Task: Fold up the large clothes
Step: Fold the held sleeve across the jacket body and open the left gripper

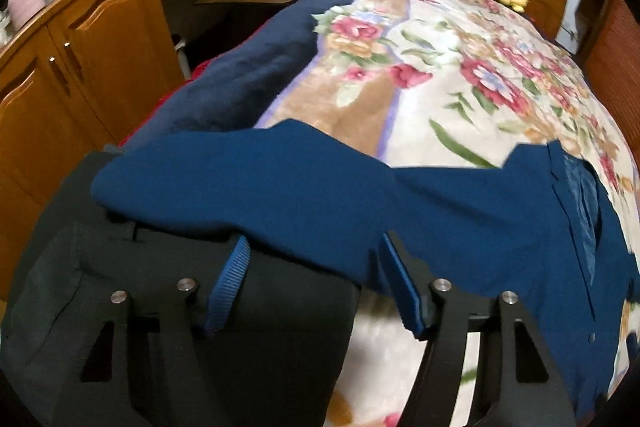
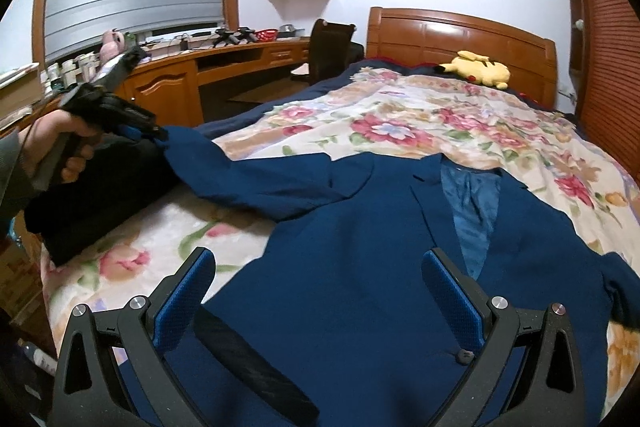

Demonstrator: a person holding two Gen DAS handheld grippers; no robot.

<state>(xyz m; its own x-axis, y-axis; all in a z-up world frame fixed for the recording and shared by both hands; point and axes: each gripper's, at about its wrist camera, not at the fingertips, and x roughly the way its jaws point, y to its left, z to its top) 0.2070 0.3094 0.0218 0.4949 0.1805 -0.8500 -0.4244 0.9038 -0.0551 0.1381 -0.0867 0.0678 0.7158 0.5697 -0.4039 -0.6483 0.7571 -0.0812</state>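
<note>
A blue suit jacket (image 2: 360, 247) lies face up on the floral blanket (image 2: 400, 115), its lining showing at the collar. It also shows in the left wrist view (image 1: 460, 219). My left gripper (image 1: 316, 247) is open; the jacket's left sleeve (image 1: 224, 183) lies across and between its blue-padded fingers, over a dark folded garment (image 1: 260, 339). In the right wrist view the left gripper (image 2: 156, 133) sits at the sleeve end (image 2: 188, 147). My right gripper (image 2: 320, 275) is open and empty above the jacket's front panel.
A dark garment (image 2: 100, 195) lies at the bed's left edge. A yellow plush toy (image 2: 478, 69) sits by the wooden headboard (image 2: 460, 31). A wooden desk with cabinets (image 2: 172, 87) runs along the left. A dark chair (image 2: 332, 43) stands by the desk.
</note>
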